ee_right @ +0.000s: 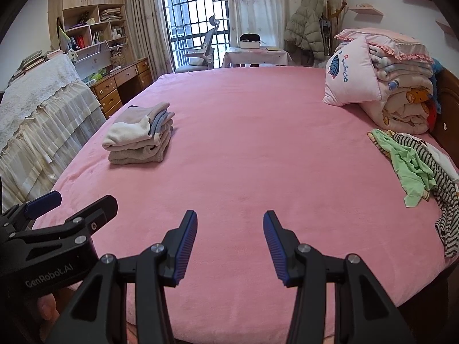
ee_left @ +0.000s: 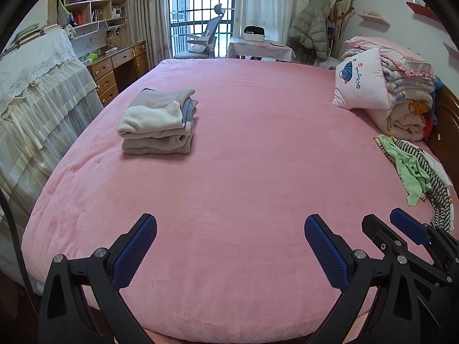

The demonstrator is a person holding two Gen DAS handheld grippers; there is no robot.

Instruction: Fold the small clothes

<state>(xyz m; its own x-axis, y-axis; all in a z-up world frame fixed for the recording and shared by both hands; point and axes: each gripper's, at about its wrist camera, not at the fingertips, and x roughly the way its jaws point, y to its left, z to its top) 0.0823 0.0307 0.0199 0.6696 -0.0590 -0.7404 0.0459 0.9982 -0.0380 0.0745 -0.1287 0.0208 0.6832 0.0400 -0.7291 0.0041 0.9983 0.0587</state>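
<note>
A wide bed covered in a pink blanket [ee_left: 229, 172] fills both views. The left gripper [ee_left: 229, 229] hangs over the near edge with its 2 blue-padded fingers spread wide and nothing between them. The right gripper [ee_right: 230, 226] hangs just beside it, jaws parted about halfway, also empty. Toward the left side of the bed sits a neat stack of folded clothes [ee_left: 159, 121] in beige, cream and grey. At the right edge lies a loose pile of unfolded small clothes [ee_right: 421, 169], green and black-and-white striped, well apart from both grippers. Behind that pile, folded quilts [ee_right: 401, 97] and a pink pillow [ee_right: 348, 81] rest against the headboard.
</note>
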